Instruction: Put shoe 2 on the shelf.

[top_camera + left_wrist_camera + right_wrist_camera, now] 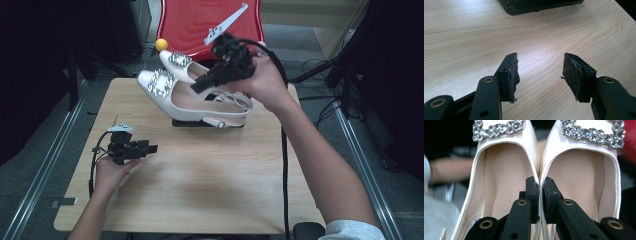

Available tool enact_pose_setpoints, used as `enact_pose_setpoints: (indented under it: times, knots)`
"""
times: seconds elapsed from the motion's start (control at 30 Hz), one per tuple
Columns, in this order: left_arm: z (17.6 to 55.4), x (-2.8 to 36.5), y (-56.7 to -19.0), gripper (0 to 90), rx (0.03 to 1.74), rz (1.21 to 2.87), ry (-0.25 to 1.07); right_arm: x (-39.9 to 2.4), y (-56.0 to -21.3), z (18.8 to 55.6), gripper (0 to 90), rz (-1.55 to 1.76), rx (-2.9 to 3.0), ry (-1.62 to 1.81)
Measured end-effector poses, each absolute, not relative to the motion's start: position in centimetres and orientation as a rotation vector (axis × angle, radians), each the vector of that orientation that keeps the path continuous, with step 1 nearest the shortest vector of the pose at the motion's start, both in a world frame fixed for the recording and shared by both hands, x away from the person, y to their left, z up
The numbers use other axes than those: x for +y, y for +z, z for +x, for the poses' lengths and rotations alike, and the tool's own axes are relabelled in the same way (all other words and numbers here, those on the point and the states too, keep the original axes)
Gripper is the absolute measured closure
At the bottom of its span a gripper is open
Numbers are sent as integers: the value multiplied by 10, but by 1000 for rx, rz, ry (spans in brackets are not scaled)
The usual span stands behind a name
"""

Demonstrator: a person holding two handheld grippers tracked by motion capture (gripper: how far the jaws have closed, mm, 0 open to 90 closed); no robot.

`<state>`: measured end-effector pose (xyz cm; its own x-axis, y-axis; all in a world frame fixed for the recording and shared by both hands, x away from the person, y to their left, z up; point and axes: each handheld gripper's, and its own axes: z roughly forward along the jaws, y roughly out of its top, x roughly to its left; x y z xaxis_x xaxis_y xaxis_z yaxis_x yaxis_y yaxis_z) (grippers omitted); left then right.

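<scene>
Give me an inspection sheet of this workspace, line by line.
Surface: light wooden table, bare in front.
Job's things: two white shoes with jewelled buckles, pinched together by their inner edges, lifted above a black stand.
Clutter: nothing seen.
Grippers: right tool shut on both shoes; left tool open, over bare wood.
Cables: black cable along the right forearm.
Surroundings: red chair, yellow ball, dark floor.
</scene>
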<state>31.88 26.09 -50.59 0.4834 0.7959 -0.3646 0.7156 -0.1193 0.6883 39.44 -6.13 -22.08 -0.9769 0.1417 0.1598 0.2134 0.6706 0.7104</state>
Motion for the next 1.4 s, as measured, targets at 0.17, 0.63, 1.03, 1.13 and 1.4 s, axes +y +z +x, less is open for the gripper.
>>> enact_pose_setpoints:
  times: [0.17,0.63,1.03,1.13,1.4]
  knots:
    - [320,259,-507,461,1260,1872,122,-71,-195,410,861,-490,-2698,-1383]
    - [322,255,-509,464,1245,1899,120,-88,-161,456,861,-955,-2394,-1705]
    - [322,254,-508,467,1224,1860,60,-100,-155,492,860,-1330,-2157,-1869]
    - [322,253,-508,469,1220,1866,67,-102,-156,499,859,-1439,-2134,-1899]
    - [323,251,-508,469,1200,1863,56,-100,-159,515,859,-1690,-2034,-1924]
